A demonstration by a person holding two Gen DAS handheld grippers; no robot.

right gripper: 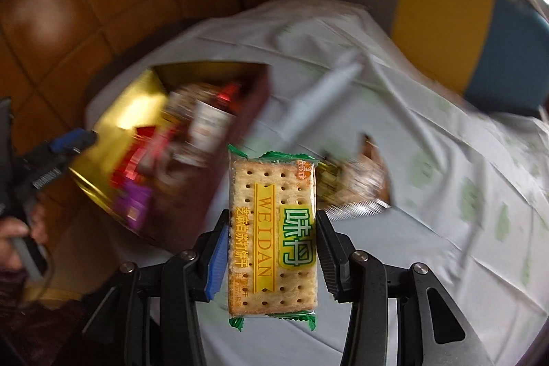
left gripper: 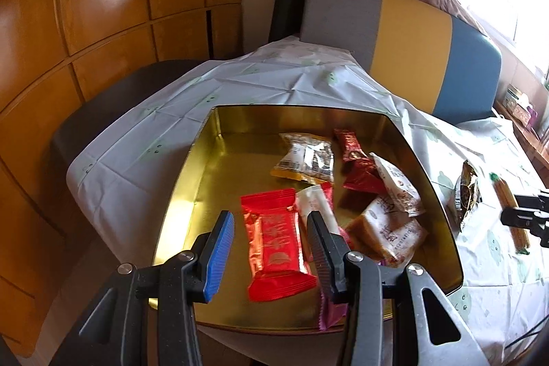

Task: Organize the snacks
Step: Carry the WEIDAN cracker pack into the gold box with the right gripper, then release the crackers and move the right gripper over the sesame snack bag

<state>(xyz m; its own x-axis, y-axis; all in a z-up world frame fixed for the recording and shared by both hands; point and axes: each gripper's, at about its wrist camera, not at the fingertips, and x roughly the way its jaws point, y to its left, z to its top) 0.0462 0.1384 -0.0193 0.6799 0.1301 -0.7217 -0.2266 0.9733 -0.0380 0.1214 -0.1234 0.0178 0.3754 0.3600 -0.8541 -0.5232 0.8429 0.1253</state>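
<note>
Gold metal lines the tin (left gripper: pixel 206 180), the landmark in the left wrist view; it sits on the cloth-covered bench (left gripper: pixel 144 139) and already collects several wrapped snacks, so it serves as the sorting bin. The left hand-held gripper (left gripper: pixel 271 249) hangs over the tin's near edge with its jaws spread and nothing between them, directly above a shiny red packet (left gripper: pixel 274 246) lying flat inside. A dark foil packet (left gripper: pixel 467 194) waits on the cloth just outside the tin's right wall.

In the right wrist view, the right hand-held gripper (right gripper: pixel 272 259) pinches a cracker packet (right gripper: pixel 272 228) by its long sides, held clear of the cloth to the right of the tin, probably for carrying across. The packet is clear, green-edged, with a yellow ribbon label. The background is motion-blurred, so the tin's contents are hard to tell apart here.
</note>
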